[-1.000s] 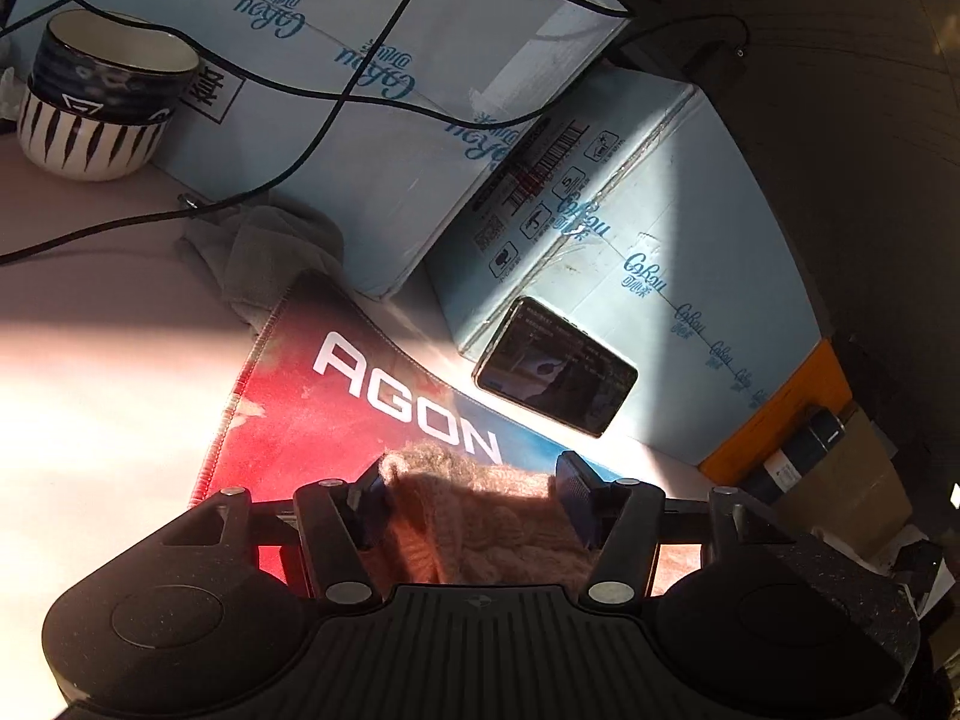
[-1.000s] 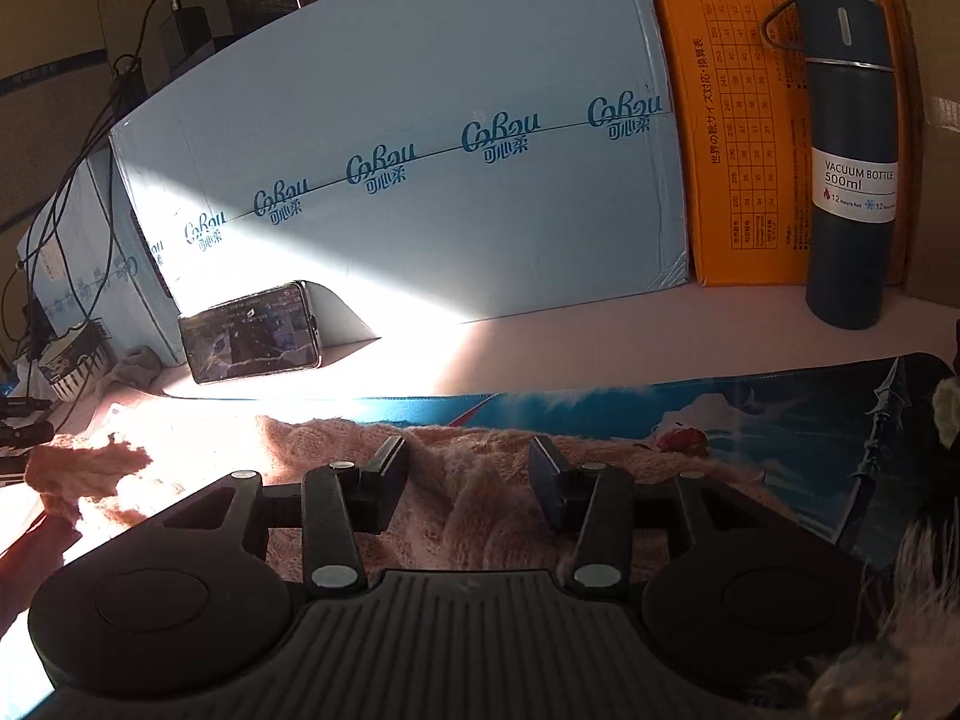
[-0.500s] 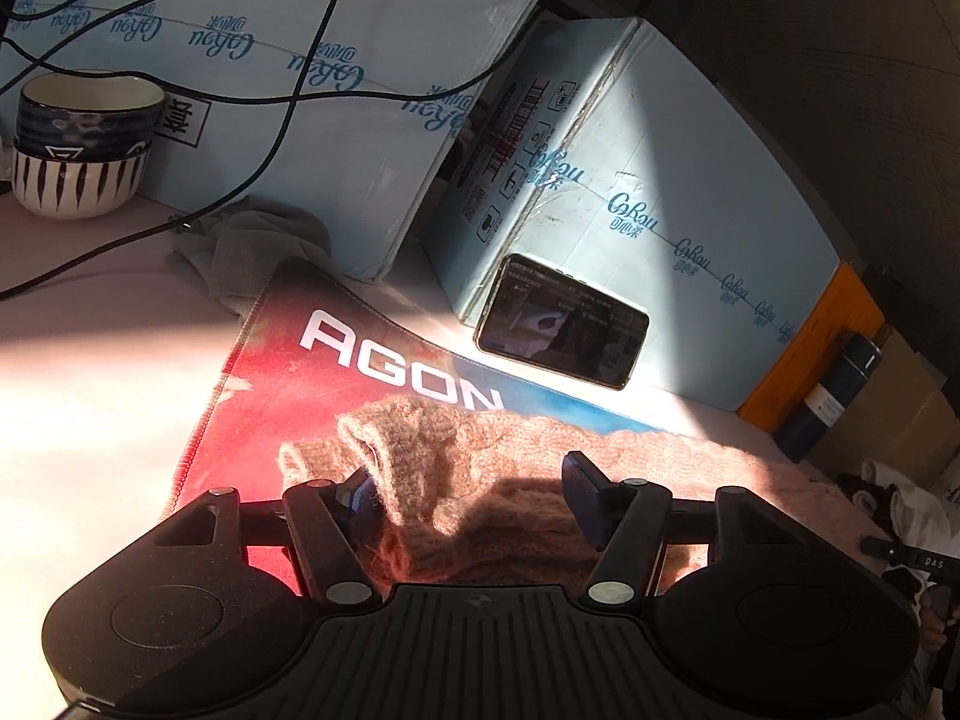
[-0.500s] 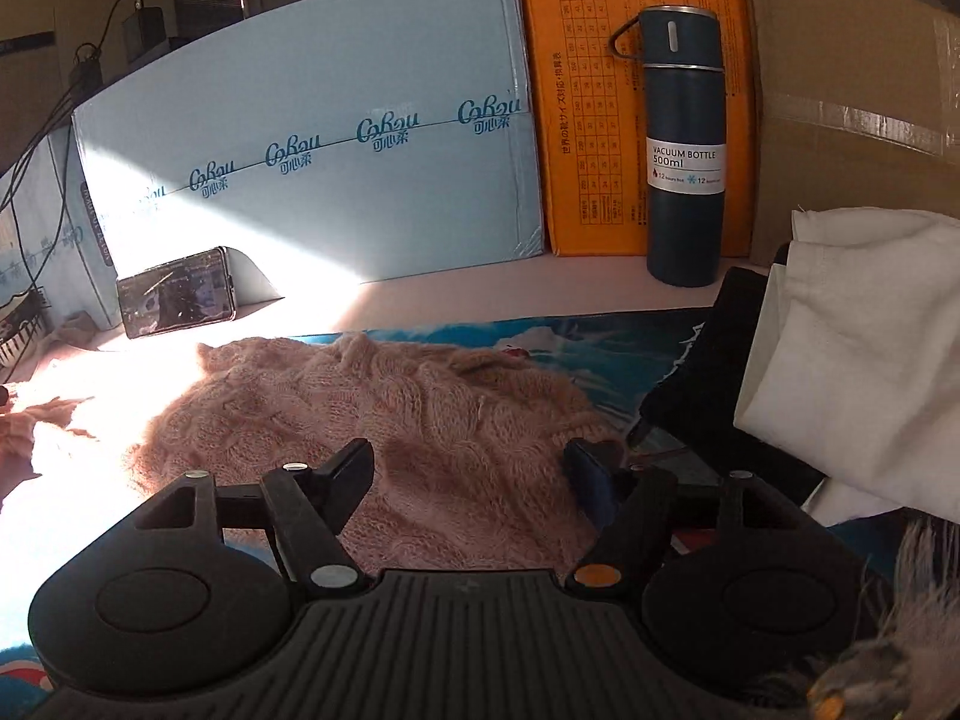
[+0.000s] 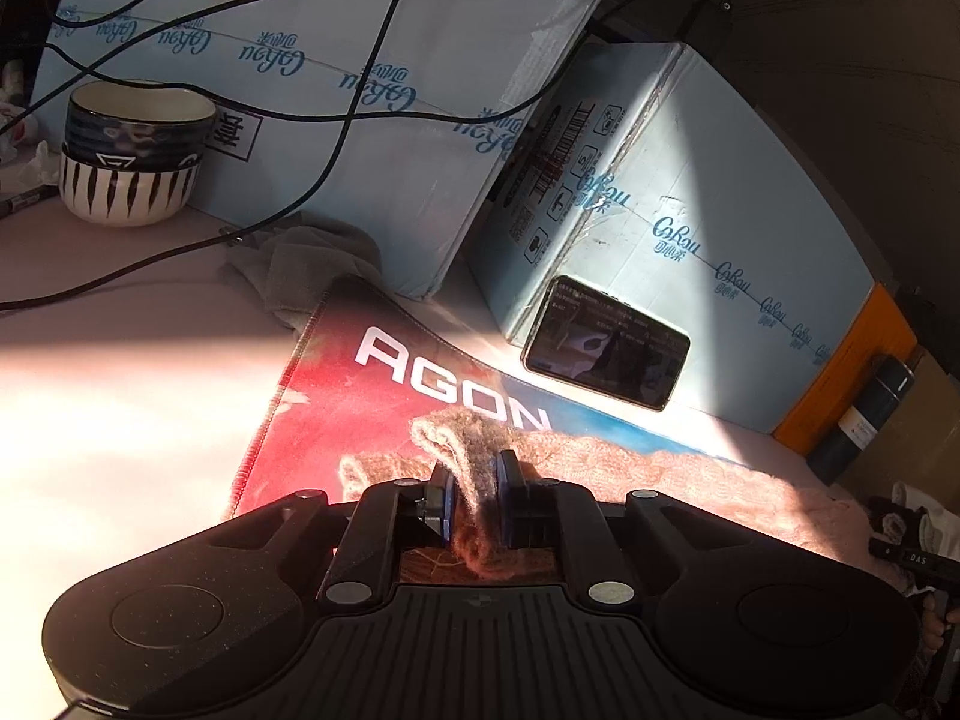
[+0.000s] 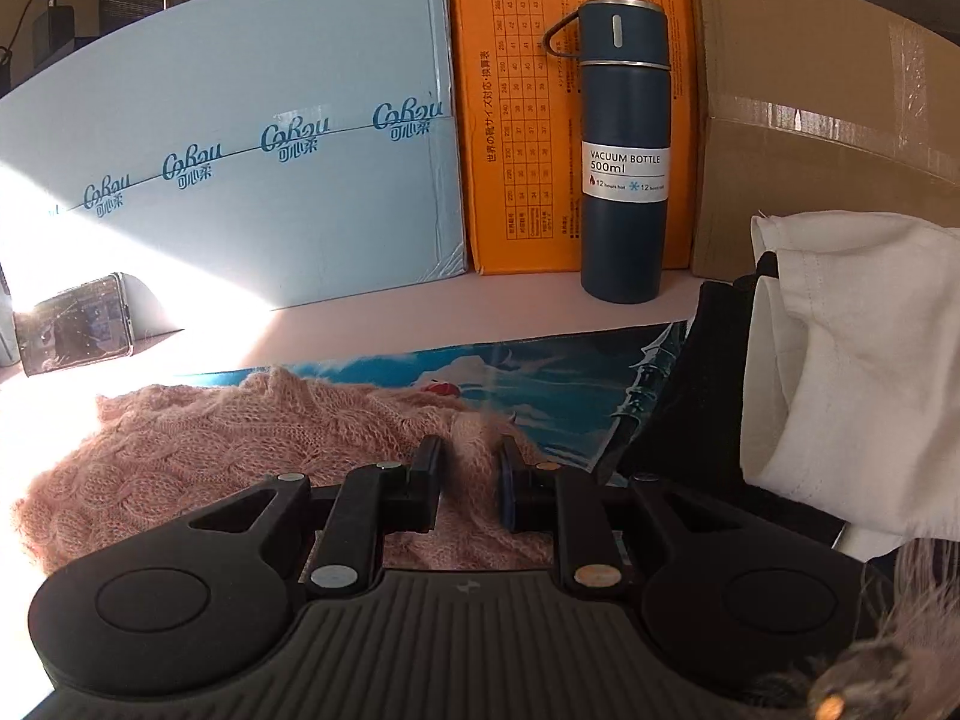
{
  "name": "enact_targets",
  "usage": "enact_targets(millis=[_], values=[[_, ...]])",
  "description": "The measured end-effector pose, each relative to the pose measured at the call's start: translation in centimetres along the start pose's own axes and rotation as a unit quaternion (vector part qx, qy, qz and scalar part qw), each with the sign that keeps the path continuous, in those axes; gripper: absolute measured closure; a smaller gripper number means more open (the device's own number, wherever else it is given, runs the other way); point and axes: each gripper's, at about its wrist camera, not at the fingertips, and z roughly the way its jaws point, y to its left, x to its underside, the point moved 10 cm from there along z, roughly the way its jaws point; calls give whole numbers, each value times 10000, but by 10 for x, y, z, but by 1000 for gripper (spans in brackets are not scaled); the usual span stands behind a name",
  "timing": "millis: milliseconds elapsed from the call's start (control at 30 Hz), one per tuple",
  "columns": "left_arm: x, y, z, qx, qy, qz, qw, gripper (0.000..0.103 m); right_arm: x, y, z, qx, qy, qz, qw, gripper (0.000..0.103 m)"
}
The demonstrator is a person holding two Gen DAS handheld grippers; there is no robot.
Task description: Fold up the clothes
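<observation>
A pink cable-knit sweater (image 6: 198, 456) lies across a printed desk mat (image 5: 336, 414). In the left wrist view my left gripper (image 5: 474, 495) is shut on a raised fold of the sweater (image 5: 630, 468) near its left end, by the mat's "AGON" lettering. In the right wrist view my right gripper (image 6: 468, 468) is shut on a bunched edge of the sweater at its right end, over the blue part of the mat (image 6: 540, 366). The fabric fills the gap between both pairs of fingers.
Light blue cartons (image 5: 372, 120) (image 6: 240, 168), an orange box (image 6: 516, 150) and a brown carton (image 6: 810, 120) line the back. A phone (image 5: 606, 342) leans on a carton. A vacuum bottle (image 6: 624, 150), stacked bowls (image 5: 132, 150), cables (image 5: 336, 114), a grey rag (image 5: 300, 264), white cloth (image 6: 852, 348) on black cloth (image 6: 702, 402).
Both grippers have closed on the sweater; half a second ago their fingers were spread wide over it. The right gripper has shifted right toward the white cloth.
</observation>
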Motion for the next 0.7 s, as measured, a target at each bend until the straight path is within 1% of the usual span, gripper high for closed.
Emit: enact_targets(millis=[100, 167, 233, 267, 333, 367, 400, 467, 500, 533, 600, 700], values=[[0, 4, 0, -36, -2, -104, 9999, 90, -1, -2, -2, 128, -57, 59, 9999, 79], [-2, 6, -3, -18, -96, -189, 9998, 89, -4, -3, -8, 173, -140, 162, 9996, 61], [-7, 7, -8, 102, -259, -328, 9991, 88, -9, -2, -16, 152, -258, 256, 9992, 53], [-8, 8, -10, 101, -313, -364, 9988, 87, -11, -1, -21, 128, -325, 301, 9989, 50], [-10, 12, -14, -39, -416, -415, 9983, 79, -16, 1, -29, 88, -459, 382, 9982, 45], [-11, 15, -15, -159, -454, -453, 9978, 68, -18, 2, -33, 80, -535, 405, 9977, 42], [-12, 19, -17, -288, -477, -519, 9971, 56, -20, 4, -37, 68, -611, 428, 9972, 40], [-12, 25, -21, -435, -494, -721, 9952, 43, -24, 9, -45, -21, -748, 523, 9958, 34], [-11, 28, -22, -464, -473, -842, 9942, 38, -26, 12, -49, -84, -810, 575, 9950, 33], [-9, 30, -24, -486, -451, -954, 9932, 37, -27, 15, -51, -158, -861, 621, 9942, 32], [-4, 31, -24, -474, -365, -1134, 9918, 31, -30, 24, -56, -318, -968, 697, 9923, 29], [1, 29, -22, -456, -278, -1237, 9909, 26, -34, 40, -59, -587, -1103, 842, 9886, 28]])
